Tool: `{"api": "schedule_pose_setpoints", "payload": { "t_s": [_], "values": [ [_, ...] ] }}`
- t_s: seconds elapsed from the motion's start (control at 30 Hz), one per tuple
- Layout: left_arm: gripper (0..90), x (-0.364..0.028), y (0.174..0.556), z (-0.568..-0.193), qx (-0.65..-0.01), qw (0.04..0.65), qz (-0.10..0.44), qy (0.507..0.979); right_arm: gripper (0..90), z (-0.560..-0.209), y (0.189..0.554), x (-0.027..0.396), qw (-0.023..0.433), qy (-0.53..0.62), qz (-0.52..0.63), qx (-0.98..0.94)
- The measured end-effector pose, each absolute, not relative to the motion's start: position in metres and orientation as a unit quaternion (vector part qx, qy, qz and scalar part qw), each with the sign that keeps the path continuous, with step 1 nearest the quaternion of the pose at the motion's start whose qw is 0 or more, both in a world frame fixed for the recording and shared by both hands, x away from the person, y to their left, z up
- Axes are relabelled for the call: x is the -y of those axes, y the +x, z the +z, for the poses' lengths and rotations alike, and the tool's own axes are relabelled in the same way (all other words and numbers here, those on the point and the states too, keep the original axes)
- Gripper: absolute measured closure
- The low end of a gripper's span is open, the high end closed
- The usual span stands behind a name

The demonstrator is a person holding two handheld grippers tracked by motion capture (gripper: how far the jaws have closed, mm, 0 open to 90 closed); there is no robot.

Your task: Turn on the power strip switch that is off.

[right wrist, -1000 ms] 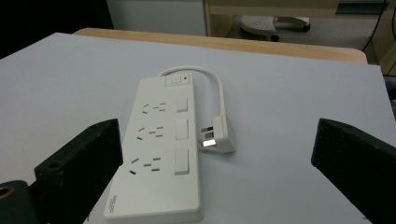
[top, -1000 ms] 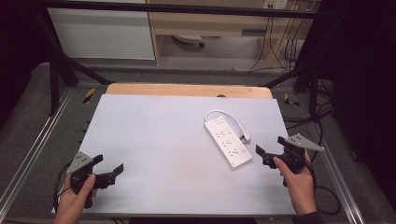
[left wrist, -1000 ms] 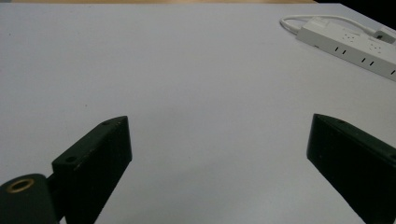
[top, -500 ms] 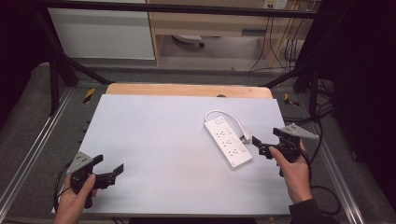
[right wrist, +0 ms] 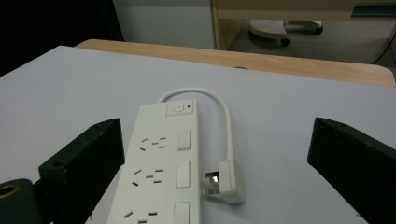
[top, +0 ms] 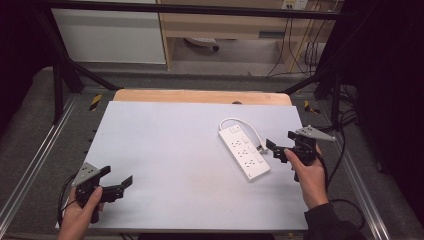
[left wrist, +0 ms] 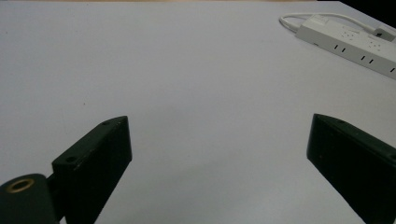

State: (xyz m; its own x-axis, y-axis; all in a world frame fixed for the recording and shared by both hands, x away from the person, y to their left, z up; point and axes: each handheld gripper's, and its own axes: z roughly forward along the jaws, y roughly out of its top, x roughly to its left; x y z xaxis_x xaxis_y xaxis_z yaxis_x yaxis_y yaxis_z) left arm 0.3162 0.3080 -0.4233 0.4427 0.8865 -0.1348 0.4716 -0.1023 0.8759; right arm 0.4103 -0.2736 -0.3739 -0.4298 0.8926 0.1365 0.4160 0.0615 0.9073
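Note:
A white power strip [top: 244, 152] lies at an angle on the right half of the white tabletop [top: 170, 145]. Its short cable loops back to a white plug [top: 262, 148] lying beside it. My right gripper [top: 282, 142] is open just right of the strip. In the right gripper view, the strip [right wrist: 161, 168] and the plug [right wrist: 229, 179] lie ahead between the spread jaws of the right gripper [right wrist: 215, 140]. My left gripper [top: 117, 177] is open at the near left corner, holding nothing. In the left gripper view, the left gripper [left wrist: 219, 154] faces bare table, with the strip [left wrist: 355, 44] far off.
A wooden strip [top: 200, 96] borders the table's far edge. Metal rails [top: 35, 165] run along both sides. Beyond the table stand a white cabinet [top: 110, 35] and a wooden shelf unit with hanging cables [top: 300, 45].
My right gripper has moved forward and left, from the table's right edge up close to the power strip's plug. The left gripper has stayed put.

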Motion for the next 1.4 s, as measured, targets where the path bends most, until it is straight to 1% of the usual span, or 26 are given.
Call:
{"api": "schedule_pose_setpoints", "payload": {
  "t_s": [0.13,0.3,0.57,0.83,0.9,0.93,0.97,1.2,1.3,1.4],
  "values": [
    [6.6,-0.308,0.316,-0.424,-0.480,0.468,0.220,0.708,4.9,-0.376,0.415,0.273,0.245,0.478,0.492,-0.685],
    [6.6,-0.308,0.316,-0.424,-0.480,0.468,0.220,0.709,8.1,-0.379,0.419,0.272,0.246,0.482,0.490,-0.683],
    [6.6,-0.307,0.316,-0.424,-0.478,0.467,0.218,0.712,16.5,-0.383,0.425,0.268,0.247,0.480,0.487,-0.687],
    [6.6,-0.307,0.316,-0.424,-0.475,0.466,0.219,0.714,37.2,-0.387,0.429,0.265,0.253,0.478,0.486,-0.687],
    [6.6,-0.306,0.316,-0.424,-0.474,0.466,0.218,0.714,40.8,-0.388,0.430,0.263,0.255,0.478,0.486,-0.686],
    [6.6,-0.306,0.316,-0.424,-0.474,0.465,0.219,0.715,45.3,-0.389,0.431,0.262,0.255,0.476,0.486,-0.687],
    [6.6,-0.306,0.316,-0.424,-0.474,0.465,0.219,0.715,45.3,-0.389,0.431,0.262,0.255,0.476,0.486,-0.687],
    [6.6,-0.306,0.316,-0.424,-0.473,0.463,0.218,0.717,63.6,-0.393,0.435,0.258,0.259,0.472,0.481,-0.692],
    [6.6,-0.306,0.316,-0.424,-0.473,0.463,0.219,0.717,69.6,-0.394,0.436,0.256,0.262,0.470,0.481,-0.692],
    [6.6,-0.306,0.316,-0.424,-0.473,0.462,0.219,0.718,72.5,-0.396,0.437,0.254,0.264,0.470,0.483,-0.690]
  ]
}}
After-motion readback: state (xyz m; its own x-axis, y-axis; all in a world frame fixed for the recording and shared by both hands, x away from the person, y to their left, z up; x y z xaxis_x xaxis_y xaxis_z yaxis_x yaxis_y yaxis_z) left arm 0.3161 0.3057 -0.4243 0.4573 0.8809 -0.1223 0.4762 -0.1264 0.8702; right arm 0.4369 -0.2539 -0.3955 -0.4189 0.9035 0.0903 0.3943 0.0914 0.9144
